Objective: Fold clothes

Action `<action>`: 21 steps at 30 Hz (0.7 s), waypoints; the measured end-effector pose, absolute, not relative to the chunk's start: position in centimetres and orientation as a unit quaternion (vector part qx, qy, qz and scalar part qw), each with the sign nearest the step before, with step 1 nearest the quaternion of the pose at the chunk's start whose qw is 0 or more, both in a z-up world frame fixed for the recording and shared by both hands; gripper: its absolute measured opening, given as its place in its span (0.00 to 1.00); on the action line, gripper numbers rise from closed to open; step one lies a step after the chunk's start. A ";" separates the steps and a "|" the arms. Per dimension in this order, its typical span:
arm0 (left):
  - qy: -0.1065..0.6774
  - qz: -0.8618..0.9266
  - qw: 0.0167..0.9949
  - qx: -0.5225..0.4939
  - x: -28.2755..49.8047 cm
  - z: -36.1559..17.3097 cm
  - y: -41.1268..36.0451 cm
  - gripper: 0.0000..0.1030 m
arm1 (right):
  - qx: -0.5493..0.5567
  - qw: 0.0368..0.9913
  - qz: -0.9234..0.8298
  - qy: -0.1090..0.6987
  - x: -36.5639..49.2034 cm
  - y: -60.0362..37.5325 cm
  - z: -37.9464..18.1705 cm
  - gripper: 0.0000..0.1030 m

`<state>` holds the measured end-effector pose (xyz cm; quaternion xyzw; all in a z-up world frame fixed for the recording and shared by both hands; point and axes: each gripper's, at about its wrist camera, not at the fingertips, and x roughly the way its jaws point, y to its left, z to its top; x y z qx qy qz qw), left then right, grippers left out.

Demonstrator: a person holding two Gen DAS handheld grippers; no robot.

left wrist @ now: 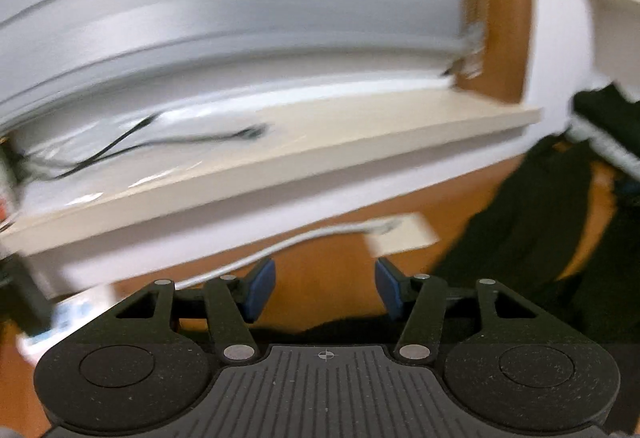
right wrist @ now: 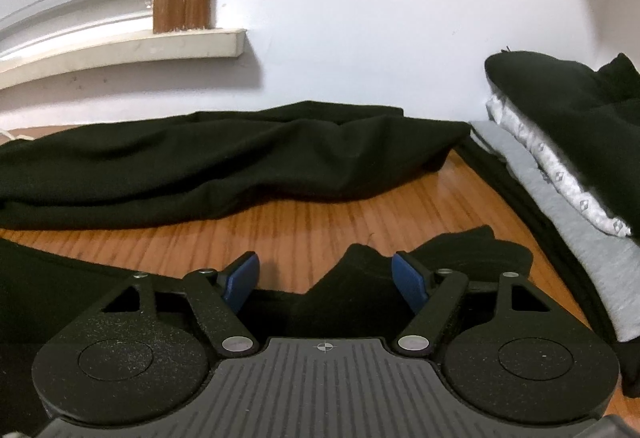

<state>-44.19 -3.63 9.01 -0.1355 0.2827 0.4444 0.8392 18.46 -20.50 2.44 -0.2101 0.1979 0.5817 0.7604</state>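
Observation:
A black garment (right wrist: 240,158) lies crumpled across the wooden table (right wrist: 280,234), against the white wall. A nearer part of black cloth (right wrist: 360,270) rises in a peak between the fingers of my right gripper (right wrist: 326,280), which stands open with its blue pads clear of the cloth. In the blurred left wrist view my left gripper (left wrist: 325,288) is open over bare wood with nothing between its fingers. Black cloth (left wrist: 520,230) lies to its right and a dark edge shows just under it.
A stack of folded clothes stands at the right: black (right wrist: 568,98) on top, white patterned (right wrist: 552,166), then grey (right wrist: 580,238). A window sill (left wrist: 280,158) with a black cable (left wrist: 120,142) juts over the table. A white cable (left wrist: 280,246) and a pale card (left wrist: 404,238) lie on the wood.

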 end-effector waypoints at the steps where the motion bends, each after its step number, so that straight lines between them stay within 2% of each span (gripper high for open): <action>1: 0.294 0.440 0.836 -0.143 -44.4 8.3 -3.2 0.57 | -0.209 0.762 0.581 0.197 18.5 -20.5 2.5 0.70; 5: 0.322 0.422 0.834 -0.153 -44.1 5.5 -3.4 0.60 | -0.205 0.766 0.577 0.196 18.4 -20.7 2.5 0.70; 11: 0.312 0.419 0.845 -0.116 -43.8 3.8 -6.9 0.61 | -0.208 0.766 0.574 0.199 18.4 -20.6 2.5 0.70; 16: 0.259 0.412 0.862 -0.145 -44.4 5.7 -6.8 0.58 | -0.212 0.766 0.573 0.200 18.5 -20.5 2.6 0.70; 21: 0.255 0.374 0.877 -0.161 -41.3 6.9 -5.8 0.58 | -0.213 0.770 0.568 0.197 18.4 -20.5 2.6 0.70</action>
